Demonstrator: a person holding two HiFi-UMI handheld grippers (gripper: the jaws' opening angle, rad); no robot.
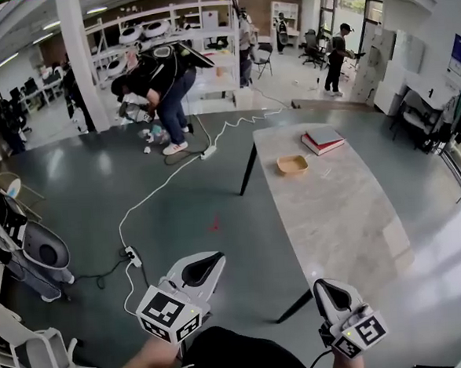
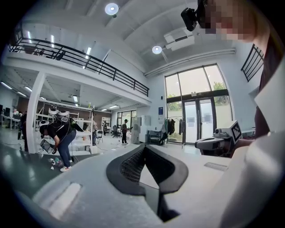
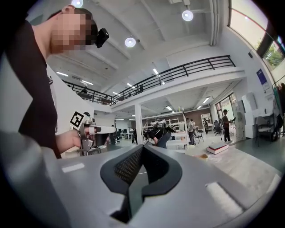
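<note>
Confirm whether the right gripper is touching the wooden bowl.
Apart. Head view shows the right gripper at the near end of the table and the wooden bowl far up it beside the books, bare tabletop between.

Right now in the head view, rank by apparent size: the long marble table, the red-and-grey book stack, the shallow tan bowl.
1. long pale marble table, largest by far.
2. red-and-grey book stack.
3. shallow tan bowl, only slightly smaller; both sit at the table's far end.

The left gripper [image 1: 212, 263] is matt pale plastic (pads [image 2: 133, 167] ribbed black), the table [image 1: 339, 211] smooth marble-look.
</note>
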